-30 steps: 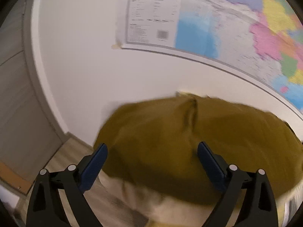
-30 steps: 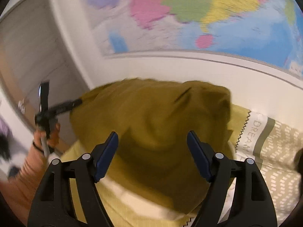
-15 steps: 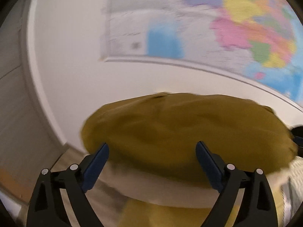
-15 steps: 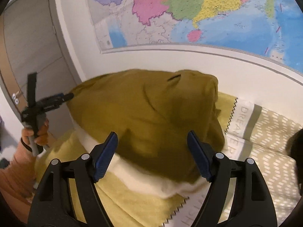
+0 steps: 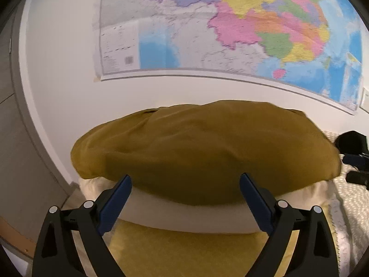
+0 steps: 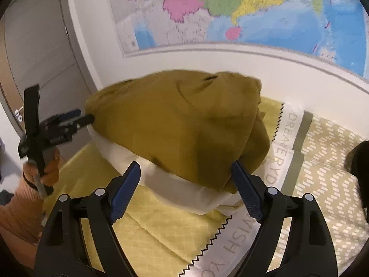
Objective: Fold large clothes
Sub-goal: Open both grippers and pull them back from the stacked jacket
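Right wrist: mustard garment [image 6: 184, 124] beyond widening, empty fingers [image 6: 129, 191] (left likewise).

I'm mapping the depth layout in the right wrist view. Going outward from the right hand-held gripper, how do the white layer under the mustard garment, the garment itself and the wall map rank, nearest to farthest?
From the right hand-held gripper, whose jaws are opening with nothing pressed between them:
1. White layer, just past the fingertips, low centre.
2. Mustard garment, piled on it, centre.
3. Wall map, high on the wall behind.
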Action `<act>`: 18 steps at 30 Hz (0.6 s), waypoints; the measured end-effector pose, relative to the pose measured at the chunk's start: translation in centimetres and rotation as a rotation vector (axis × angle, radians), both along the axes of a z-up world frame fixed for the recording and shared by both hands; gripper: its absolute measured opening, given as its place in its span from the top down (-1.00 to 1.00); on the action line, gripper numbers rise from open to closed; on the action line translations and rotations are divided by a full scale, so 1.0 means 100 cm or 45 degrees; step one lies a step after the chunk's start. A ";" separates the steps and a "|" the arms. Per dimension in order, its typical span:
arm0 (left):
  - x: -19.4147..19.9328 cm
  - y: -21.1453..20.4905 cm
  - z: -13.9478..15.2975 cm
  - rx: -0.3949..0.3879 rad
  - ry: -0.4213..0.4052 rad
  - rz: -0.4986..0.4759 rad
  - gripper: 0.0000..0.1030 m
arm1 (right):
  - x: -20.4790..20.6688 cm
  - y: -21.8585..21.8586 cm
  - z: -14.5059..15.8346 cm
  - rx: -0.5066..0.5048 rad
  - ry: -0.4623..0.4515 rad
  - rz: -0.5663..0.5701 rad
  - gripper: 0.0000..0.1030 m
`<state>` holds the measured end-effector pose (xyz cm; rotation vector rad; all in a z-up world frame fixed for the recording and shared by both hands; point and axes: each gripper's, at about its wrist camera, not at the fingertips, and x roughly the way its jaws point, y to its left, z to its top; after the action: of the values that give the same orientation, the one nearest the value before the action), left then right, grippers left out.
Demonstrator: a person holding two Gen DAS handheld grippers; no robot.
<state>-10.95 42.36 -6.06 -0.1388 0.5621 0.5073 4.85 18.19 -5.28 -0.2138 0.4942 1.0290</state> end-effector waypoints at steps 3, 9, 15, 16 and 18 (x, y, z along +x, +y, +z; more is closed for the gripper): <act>0.008 -0.015 0.002 0.003 -0.026 -0.048 -0.80 | 0.001 0.001 0.006 0.030 -0.013 -0.022 -0.45; 0.041 -0.034 -0.012 -0.011 0.034 -0.105 -0.80 | 0.030 0.017 -0.003 -0.003 0.058 -0.055 -0.25; 0.047 -0.041 -0.024 0.029 0.086 -0.099 -0.82 | 0.042 0.013 -0.025 -0.012 0.151 -0.066 -0.32; 0.046 -0.042 -0.024 0.020 0.091 -0.098 -0.82 | 0.040 0.012 -0.025 -0.011 0.149 -0.069 -0.32; 0.042 -0.044 -0.024 0.031 0.086 -0.098 -0.82 | 0.037 0.008 -0.023 0.002 0.138 -0.076 -0.34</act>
<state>-6.76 37.92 -8.46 -0.0772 0.6246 0.4452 8.50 19.00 -7.54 -0.1414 0.5944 0.9861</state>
